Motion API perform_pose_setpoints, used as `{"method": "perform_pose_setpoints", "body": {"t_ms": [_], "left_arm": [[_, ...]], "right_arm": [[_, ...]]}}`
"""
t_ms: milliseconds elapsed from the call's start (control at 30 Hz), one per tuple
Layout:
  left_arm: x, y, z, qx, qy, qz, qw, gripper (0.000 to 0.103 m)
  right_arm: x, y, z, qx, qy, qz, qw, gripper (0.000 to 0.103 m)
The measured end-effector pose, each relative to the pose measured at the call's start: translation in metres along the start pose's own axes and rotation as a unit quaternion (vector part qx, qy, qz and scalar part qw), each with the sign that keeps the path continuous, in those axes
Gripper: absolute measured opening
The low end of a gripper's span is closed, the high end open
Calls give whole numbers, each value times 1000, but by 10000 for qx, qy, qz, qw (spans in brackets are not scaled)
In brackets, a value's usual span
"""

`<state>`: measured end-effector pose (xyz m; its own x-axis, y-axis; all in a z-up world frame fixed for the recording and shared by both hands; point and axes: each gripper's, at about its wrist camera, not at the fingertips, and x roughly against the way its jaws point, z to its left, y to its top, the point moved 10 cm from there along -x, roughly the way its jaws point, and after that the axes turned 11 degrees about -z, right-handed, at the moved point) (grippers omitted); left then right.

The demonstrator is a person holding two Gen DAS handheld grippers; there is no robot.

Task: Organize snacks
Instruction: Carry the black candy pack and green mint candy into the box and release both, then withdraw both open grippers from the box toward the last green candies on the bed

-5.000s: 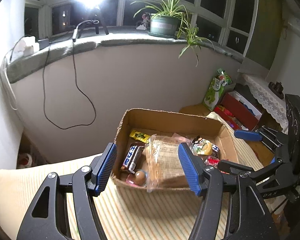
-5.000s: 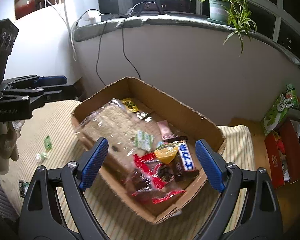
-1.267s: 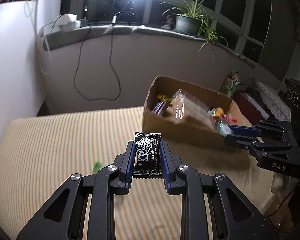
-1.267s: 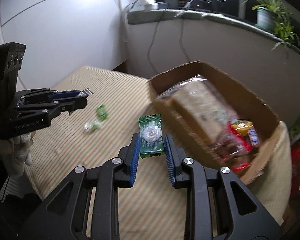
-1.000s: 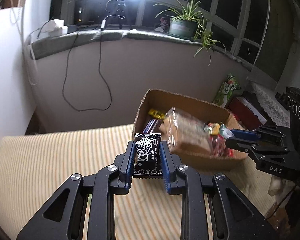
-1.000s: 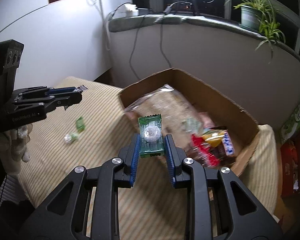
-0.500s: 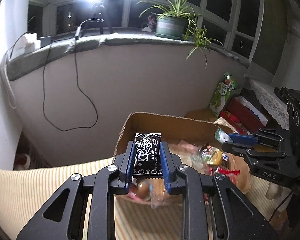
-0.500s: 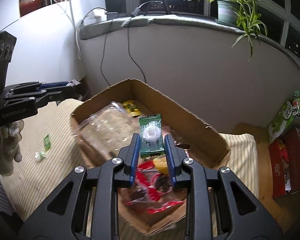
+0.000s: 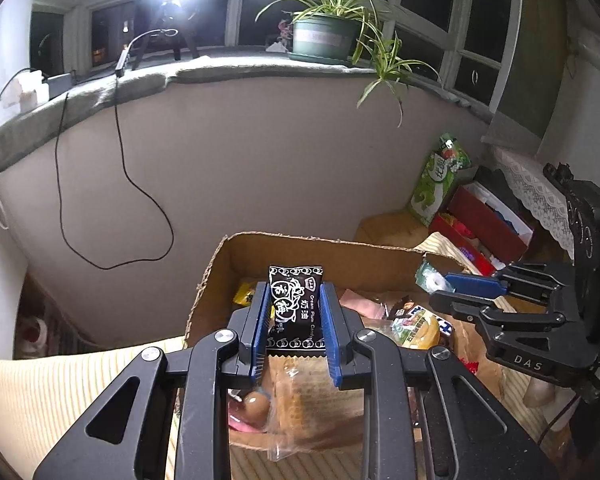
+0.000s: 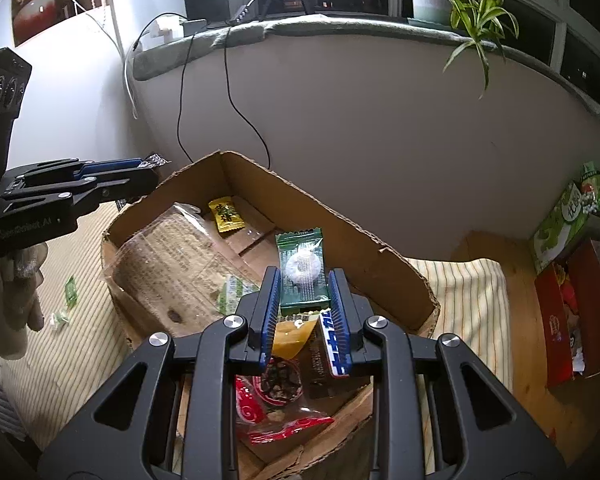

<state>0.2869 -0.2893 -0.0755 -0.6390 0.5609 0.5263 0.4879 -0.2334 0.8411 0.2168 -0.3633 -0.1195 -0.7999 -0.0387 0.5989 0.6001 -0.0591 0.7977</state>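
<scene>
- One second ago both candies hung over the striped cloth in front of the open brown cardboard box [image 9: 300,246]; now both hang above the box itself.
- The left gripper [image 9: 295,322] has its blue fingers closed tight on a small black candy packet with white print [image 9: 296,306], above the left end of the box.
- The right gripper [image 10: 305,308] has its fingers closed on a small green candy packet with a round white sweet [image 10: 303,270], above the right part of the box.
- I judge that the carrying step is almost finished; what remains is to open the fingers so that each candy drops inside.
- Inside the box: a clear plastic bag of brown bread [image 10: 168,268] along the near wall, a small yellow packet [image 10: 227,213] close to the far wall, a red wrapper with nuts [image 10: 278,398] and a blue-and-white bar [image 10: 331,340] at the right end.
- Left of the box, small green candies [image 10: 70,292] lie on the striped cloth [image 10: 60,360], so more trips seem needed.
</scene>
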Motion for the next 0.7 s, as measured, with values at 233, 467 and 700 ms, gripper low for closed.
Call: {"method": "perform_pose_setpoints", "body": {"t_ms": [233, 467, 700], "left_arm": [[-2, 3, -2, -20, -22, -3, 10000, 23], [-1, 6, -3, 1, -30, -14, 10000, 29], [4, 10, -5, -14, -20, -81, 10000, 48]], "right_arm": [[-2, -2, -2, -33, -55, 48, 10000, 26], [-1, -2, -5, -65, -110, 42, 9999, 26], [7, 2, -2, 19, -204, -84, 9998, 68]]}}
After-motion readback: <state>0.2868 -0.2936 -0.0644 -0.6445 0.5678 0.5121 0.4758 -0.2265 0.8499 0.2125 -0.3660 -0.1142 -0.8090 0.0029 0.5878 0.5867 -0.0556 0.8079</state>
